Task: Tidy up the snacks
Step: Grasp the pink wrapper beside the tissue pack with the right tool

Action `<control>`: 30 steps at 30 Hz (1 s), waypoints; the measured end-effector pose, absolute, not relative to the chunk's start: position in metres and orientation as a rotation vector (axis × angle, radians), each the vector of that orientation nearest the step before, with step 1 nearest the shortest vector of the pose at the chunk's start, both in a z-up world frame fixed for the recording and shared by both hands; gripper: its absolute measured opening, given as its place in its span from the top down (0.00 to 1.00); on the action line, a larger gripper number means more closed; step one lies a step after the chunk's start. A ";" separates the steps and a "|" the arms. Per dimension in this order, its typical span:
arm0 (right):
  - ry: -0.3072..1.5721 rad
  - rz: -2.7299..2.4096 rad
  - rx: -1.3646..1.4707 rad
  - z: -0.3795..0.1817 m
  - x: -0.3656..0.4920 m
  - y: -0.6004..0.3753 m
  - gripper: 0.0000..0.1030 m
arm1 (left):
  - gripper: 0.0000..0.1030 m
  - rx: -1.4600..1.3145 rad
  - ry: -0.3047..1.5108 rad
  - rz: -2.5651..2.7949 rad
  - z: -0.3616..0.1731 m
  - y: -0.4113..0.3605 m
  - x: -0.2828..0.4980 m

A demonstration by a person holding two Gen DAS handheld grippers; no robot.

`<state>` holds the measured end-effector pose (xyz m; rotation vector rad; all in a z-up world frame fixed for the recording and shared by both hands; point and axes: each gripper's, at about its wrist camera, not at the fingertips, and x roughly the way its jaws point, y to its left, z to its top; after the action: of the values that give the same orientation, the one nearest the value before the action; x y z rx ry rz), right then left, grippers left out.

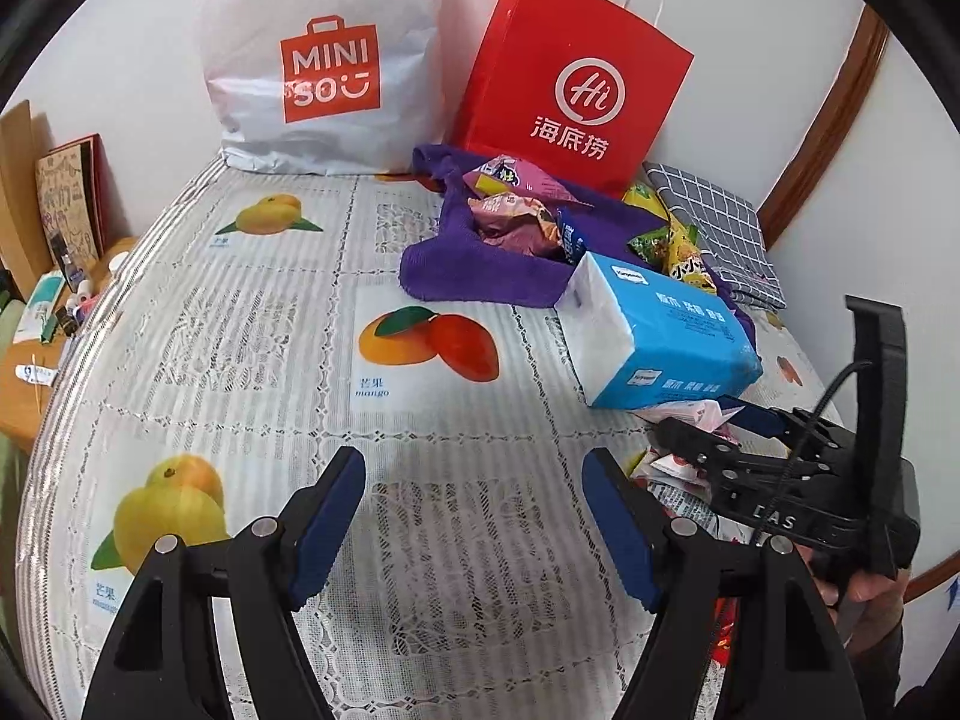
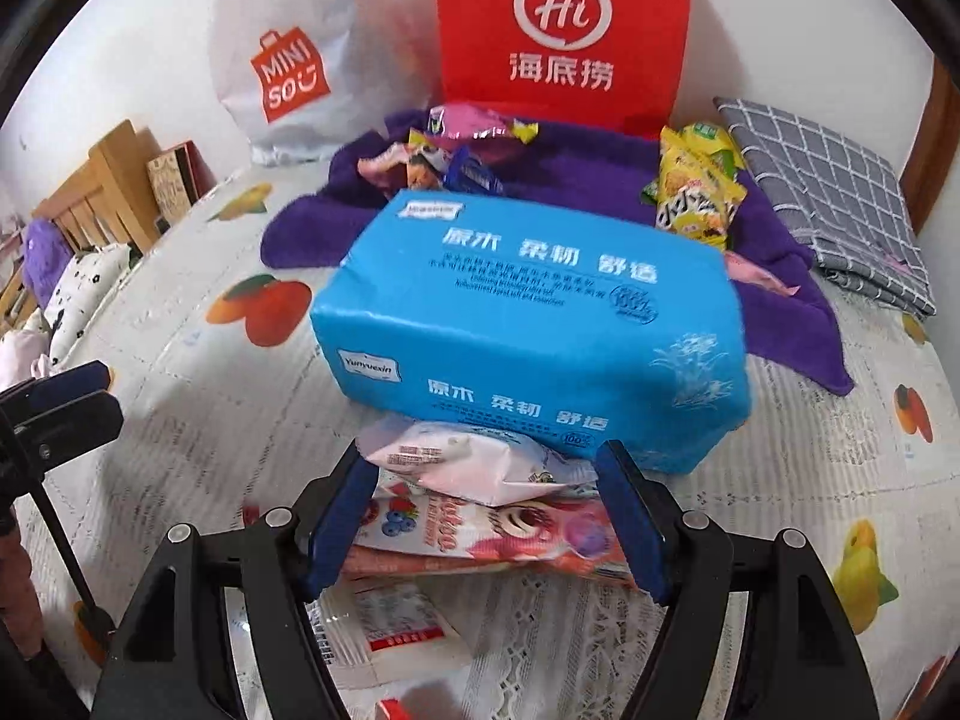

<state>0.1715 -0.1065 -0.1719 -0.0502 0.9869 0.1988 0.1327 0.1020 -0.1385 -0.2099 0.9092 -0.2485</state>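
A pile of snack packets (image 2: 480, 498) is lying between the parted fingers of the right gripper (image 2: 486, 516), which is gripping nothing. A blue tissue pack (image 2: 528, 324) is sitting just ahead of it. The left gripper (image 1: 474, 522) is hovering open and empty over the fruit-print tablecloth (image 1: 240, 360), the packets off to its right.

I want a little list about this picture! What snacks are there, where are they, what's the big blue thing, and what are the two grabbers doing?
surface: fruit-print tablecloth
big blue thing: blue tissue pack, lying on the tablecloth, partly on the purple towel
snacks near: white snack packet stacked on a pink snack packet
snacks far: pink packets and yellow-green packets on the towel
bags at wall: white Miniso bag, red Haidilao bag
left gripper: open, above bare tablecloth
right gripper: open, around the near packets
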 end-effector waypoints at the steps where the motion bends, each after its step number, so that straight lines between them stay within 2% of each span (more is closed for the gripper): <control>1: 0.995 0.201 -0.047 -0.174 0.174 -0.106 0.28 | 0.29 -0.212 0.911 -0.249 -0.139 0.102 0.133; 4: 1.011 0.208 -0.027 -0.179 0.179 -0.107 0.28 | 0.29 -0.214 0.920 -0.248 -0.141 0.102 0.133; 6: 1.008 0.219 -0.016 -0.179 0.177 -0.109 0.31 | 0.29 -0.216 0.922 -0.247 -0.142 0.102 0.132; 8: 1.013 0.240 -0.002 -0.178 0.175 -0.112 0.40 | 0.29 -0.218 0.924 -0.248 -0.142 0.102 0.132; 23: 0.875 0.280 0.075 -0.135 0.128 -0.152 0.40 | 0.29 -0.186 0.948 -0.291 -0.143 0.067 0.121; 30: 0.864 0.166 0.033 -0.141 0.104 -0.202 0.40 | 0.29 -0.179 1.002 -0.353 -0.157 0.036 0.125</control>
<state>0.1042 -0.2018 -0.1407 0.0325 0.8642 0.1659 0.1251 0.0363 -0.1569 -0.1788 1.0020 -0.3529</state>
